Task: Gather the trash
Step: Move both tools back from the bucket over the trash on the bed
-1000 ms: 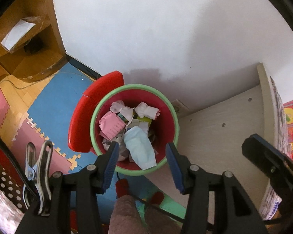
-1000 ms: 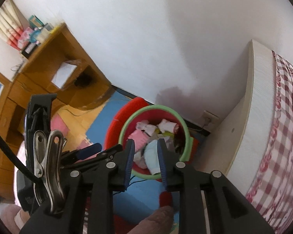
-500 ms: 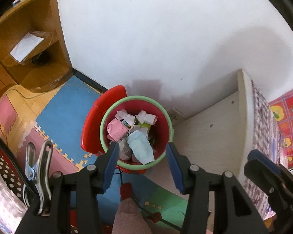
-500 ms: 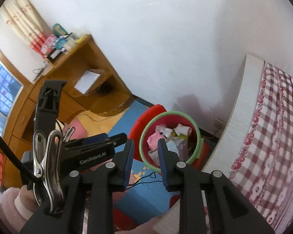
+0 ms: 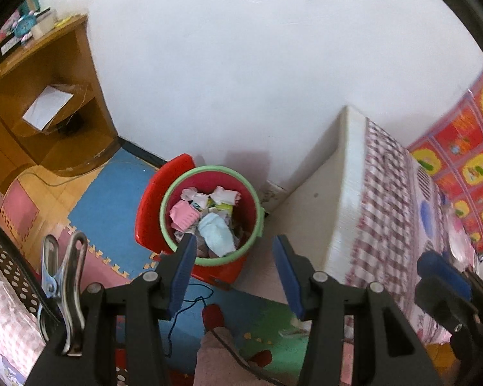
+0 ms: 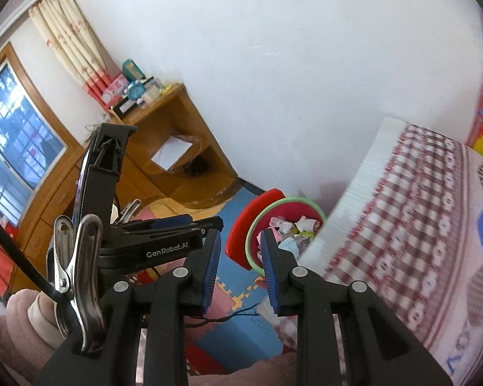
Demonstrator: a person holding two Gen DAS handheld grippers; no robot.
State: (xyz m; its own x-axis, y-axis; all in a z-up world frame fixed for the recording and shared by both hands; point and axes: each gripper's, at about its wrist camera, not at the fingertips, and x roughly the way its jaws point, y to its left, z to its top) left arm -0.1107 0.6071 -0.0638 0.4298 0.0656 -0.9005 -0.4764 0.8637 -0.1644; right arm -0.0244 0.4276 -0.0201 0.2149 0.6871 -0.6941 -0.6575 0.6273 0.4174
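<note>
A red bin with a green rim (image 5: 209, 168) stands on the floor in the corner between the wall and the bed. It holds crumpled trash: a pink paper (image 5: 184, 215), a light blue mask (image 5: 217, 233) and white scraps (image 5: 223, 194). A red lid (image 5: 149, 199) leans behind it. My left gripper (image 5: 235, 273) hangs high above the bin, open, nothing between its fingers. My right gripper (image 6: 240, 271) is open by a narrow gap and also empty, with the bin (image 6: 251, 241) far below it. The left gripper (image 6: 190, 225) shows beside it on the left.
A bed with a red-checked cover (image 5: 386, 209) fills the right side. A wooden desk with open shelves (image 5: 48, 112) stands at the left wall. Blue and pink foam mats (image 5: 112, 193) cover the floor, with a black cable (image 5: 190, 302) on them. A window (image 6: 13, 135) is far left.
Both grippers have risen and drawn back from the bin, which now looks smaller and lower. More of the bed and desk has come into view. The jaws look unchanged.
</note>
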